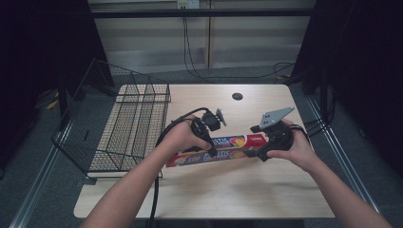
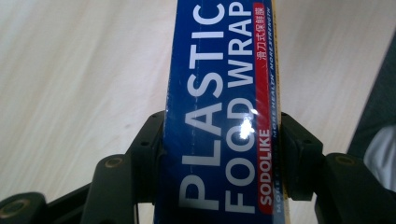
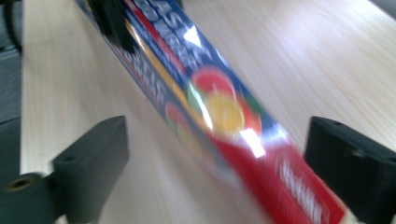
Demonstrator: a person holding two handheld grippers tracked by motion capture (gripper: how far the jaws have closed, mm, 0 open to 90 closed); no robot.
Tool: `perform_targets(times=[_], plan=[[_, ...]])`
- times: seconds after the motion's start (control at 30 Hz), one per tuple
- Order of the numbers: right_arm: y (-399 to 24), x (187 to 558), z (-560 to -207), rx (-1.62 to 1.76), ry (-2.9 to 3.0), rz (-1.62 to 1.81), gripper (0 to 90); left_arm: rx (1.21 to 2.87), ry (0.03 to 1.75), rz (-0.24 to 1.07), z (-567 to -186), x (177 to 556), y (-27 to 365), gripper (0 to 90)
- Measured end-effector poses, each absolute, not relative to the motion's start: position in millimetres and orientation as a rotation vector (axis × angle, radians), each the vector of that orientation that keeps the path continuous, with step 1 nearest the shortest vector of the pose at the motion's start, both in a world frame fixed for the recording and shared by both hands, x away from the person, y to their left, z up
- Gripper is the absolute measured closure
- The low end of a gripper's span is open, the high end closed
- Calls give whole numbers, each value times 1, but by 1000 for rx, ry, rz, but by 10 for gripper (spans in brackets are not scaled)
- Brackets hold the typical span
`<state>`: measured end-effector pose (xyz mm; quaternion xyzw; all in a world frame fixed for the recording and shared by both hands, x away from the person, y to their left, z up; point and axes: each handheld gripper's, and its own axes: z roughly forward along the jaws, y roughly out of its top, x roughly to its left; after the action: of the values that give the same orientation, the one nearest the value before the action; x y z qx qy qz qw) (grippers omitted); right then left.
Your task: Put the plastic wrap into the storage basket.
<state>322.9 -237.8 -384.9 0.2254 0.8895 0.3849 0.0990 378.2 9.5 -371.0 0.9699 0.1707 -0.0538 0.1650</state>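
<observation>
My left tongs clamp the plastic wrap box, its long axis running across to my right tongs, spread apart around it.

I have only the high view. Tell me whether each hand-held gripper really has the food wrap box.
Observer: The left hand-held gripper is shut on the plastic food wrap box; its pads press both long sides.
Operator: Now report the right one.
Observer: The right hand-held gripper is open; its jaws stand wide of the box, with a gap on each side.
Operator: Give me where on the box it sits.
Observer: Around the red end of the box, past the fruit picture, with the wooden table below.
</observation>
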Motion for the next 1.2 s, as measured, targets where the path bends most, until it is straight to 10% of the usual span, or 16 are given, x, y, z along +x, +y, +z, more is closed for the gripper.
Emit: perform_targets(times=[1.2], plan=[[-247,301,-436,861,2556,1104,20,2613,1069,-82,-324,402,80,441]])
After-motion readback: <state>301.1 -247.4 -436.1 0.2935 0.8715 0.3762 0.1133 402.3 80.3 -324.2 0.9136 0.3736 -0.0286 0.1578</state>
